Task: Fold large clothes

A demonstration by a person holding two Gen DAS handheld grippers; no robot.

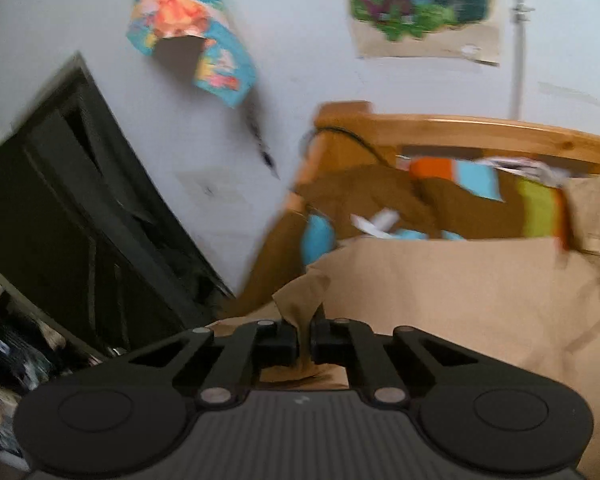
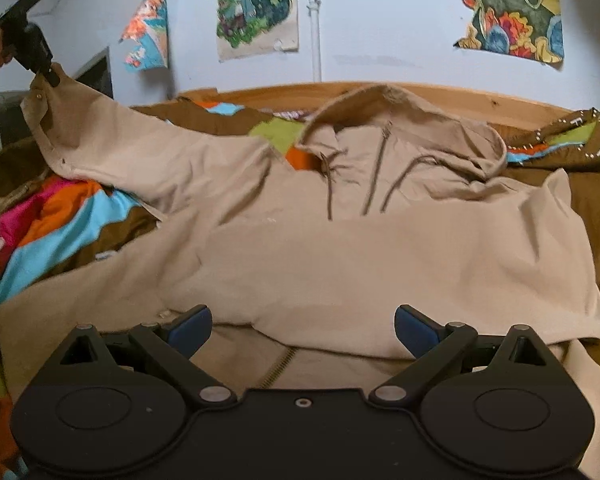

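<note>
The right gripper (image 2: 303, 326) hovers with fingers spread wide over a beige hooded jacket (image 2: 380, 264) — zipper, drawstrings, hood toward the far headboard (image 2: 520, 106) — lying on a brown patterned duvet (image 2: 60, 220). The left gripper (image 1: 305, 342) is clamped on its sleeve cuff (image 2: 44, 92), lifted at the bed's left edge. Posters (image 2: 256, 4) hang on the white wall.

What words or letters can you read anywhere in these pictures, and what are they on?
"F" and "P", dotted white letters on the brown blanket at the far right; the rest of that writing is cut off and too warped to read.
Posters on the wall: only drawings, no words I can make out.
Beige hoodie: no writing visible.
Left wrist view: too blurred to read anything.
</note>
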